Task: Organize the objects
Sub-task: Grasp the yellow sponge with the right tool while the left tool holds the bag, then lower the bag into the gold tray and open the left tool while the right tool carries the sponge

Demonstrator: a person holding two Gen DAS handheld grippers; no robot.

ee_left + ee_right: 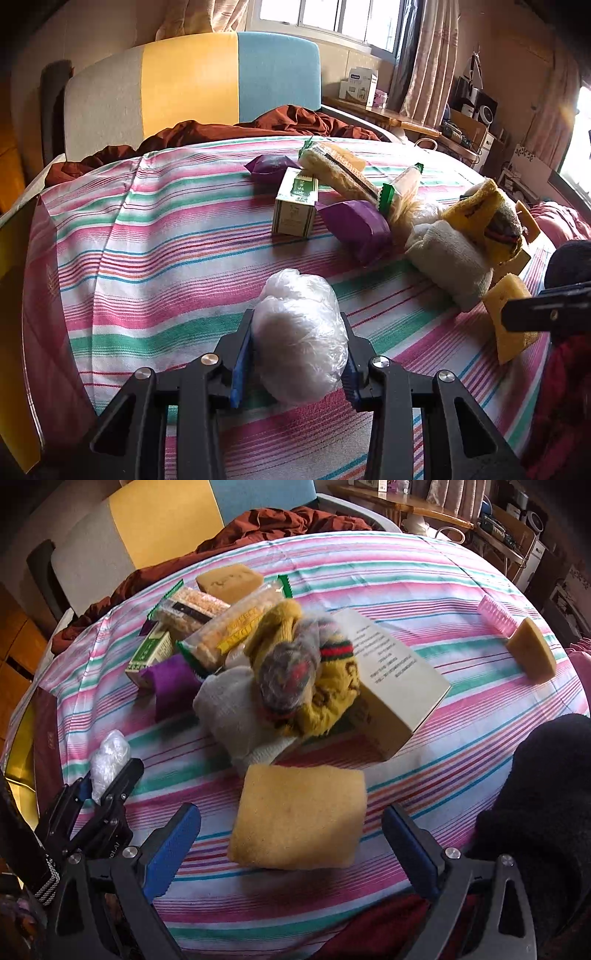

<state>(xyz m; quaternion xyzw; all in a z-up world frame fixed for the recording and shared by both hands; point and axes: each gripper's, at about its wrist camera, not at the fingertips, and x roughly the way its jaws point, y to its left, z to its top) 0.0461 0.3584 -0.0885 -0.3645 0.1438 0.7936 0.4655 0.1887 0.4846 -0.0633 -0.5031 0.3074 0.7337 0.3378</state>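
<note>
Sorting barely begun: most items are heaped around the big carton (399, 679).
Your left gripper (299, 354) clamps the plastic-wrapped bundle (301, 332) left of the carton; your right gripper (291, 838), jaws wide, straddles the yellow sponge (299, 816) just below it, ungripped.

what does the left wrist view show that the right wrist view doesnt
Only the left wrist view shows the windows and the second purple packet at the back of the pile.

Only the right wrist view shows the pink comb, the wedge-shaped sponge beside it, the printed face of the large box, and the right gripper open around the square yellow sponge.

Both show the left gripper shut on the clear plastic bundle, the striped cloth, the small green box and the yellow knitted piece.
</note>
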